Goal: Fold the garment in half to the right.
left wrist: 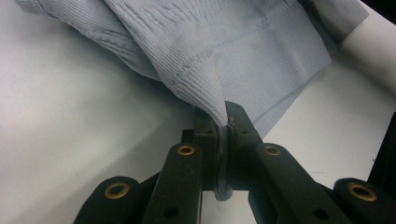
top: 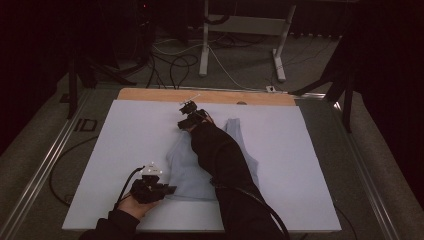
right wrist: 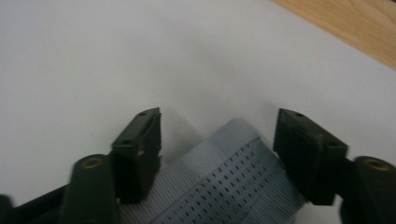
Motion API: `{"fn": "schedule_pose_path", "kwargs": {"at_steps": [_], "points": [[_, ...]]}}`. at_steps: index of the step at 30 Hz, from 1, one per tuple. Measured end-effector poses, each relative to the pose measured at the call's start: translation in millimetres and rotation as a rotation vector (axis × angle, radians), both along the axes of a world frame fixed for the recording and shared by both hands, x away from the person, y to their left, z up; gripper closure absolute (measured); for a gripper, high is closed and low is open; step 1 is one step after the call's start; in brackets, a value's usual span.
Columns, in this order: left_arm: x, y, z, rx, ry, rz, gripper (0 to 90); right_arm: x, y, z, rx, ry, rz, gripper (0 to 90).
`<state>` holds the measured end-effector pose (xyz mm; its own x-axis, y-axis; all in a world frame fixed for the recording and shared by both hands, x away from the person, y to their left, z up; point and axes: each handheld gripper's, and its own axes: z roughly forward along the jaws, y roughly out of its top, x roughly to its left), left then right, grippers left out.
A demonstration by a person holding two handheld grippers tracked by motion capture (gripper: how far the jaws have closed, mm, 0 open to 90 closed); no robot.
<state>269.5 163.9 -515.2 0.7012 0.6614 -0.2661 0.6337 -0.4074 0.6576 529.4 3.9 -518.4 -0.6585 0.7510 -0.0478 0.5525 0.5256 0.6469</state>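
Note:
A pale blue ribbed knit top (top: 182,167) lies on the white board (top: 305,150), partly hidden by the person's dark right sleeve (top: 220,155). At the near left, my left gripper (top: 169,190) is shut on a fold of the top's hem (left wrist: 205,79), and the cloth rises pinched between the jaws (left wrist: 223,119). Farther up the board, my right gripper (top: 186,121) points down over the top's far end. Its jaws stand apart on either side of a ribbed strap end (right wrist: 229,182). The pads (right wrist: 144,135) do not press on the strap, so my right gripper (right wrist: 220,123) is open.
A wooden strip (top: 150,95) borders the board's far edge and also shows in the right gripper view (right wrist: 359,32). Metal rails (top: 45,165) run along both sides of the table. Beyond it stand a white frame's legs (top: 204,45) and loose cables (top: 175,62) on the floor.

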Motion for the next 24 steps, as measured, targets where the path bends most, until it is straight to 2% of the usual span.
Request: {"fn": "schedule_pose_path", "kwargs": {"at_steps": [3, 5, 8, 15, 17, 19, 21, 24], "points": [[0.1, 0.2, -0.1, -0.003, 0.004, 0.002, 85.8, 0.2, -0.7, -2.6, -0.029, 0.006, 0.006, 44.1], [0.0, -0.3, -0.3, -0.001, 0.004, -0.001, 85.8, 0.4, -1.2, -2.6, -0.024, 0.012, 0.005, 44.9], [0.0, -0.2, -0.6, -0.001, 0.006, -0.002, 85.8, 0.9, 1.9, -0.5, -0.042, 0.020, 0.028, 55.6], [-0.1, 0.1, -1.0, 0.000, 0.007, -0.003, 85.8, 0.4, 1.7, 0.8, -0.044, 0.029, 0.046, 74.3], [0.1, 0.0, -1.1, -0.002, 0.009, -0.001, 85.8, 0.4, 1.5, 0.9, -0.046, 0.028, 0.049, 75.5], [0.4, 0.5, -1.3, -0.005, 0.010, -0.001, 85.8, -0.3, 2.7, 1.5, -0.062, 0.018, 0.060, 81.6], [0.5, 0.6, -1.2, -0.005, 0.011, -0.002, 85.8, -0.8, 2.6, 2.2, -0.075, 0.008, 0.064, 83.5], [0.7, 0.9, -0.5, -0.006, 0.011, -0.003, 85.9, -0.4, -1.6, 5.7, -0.062, 0.011, 0.060, 84.9]]}}
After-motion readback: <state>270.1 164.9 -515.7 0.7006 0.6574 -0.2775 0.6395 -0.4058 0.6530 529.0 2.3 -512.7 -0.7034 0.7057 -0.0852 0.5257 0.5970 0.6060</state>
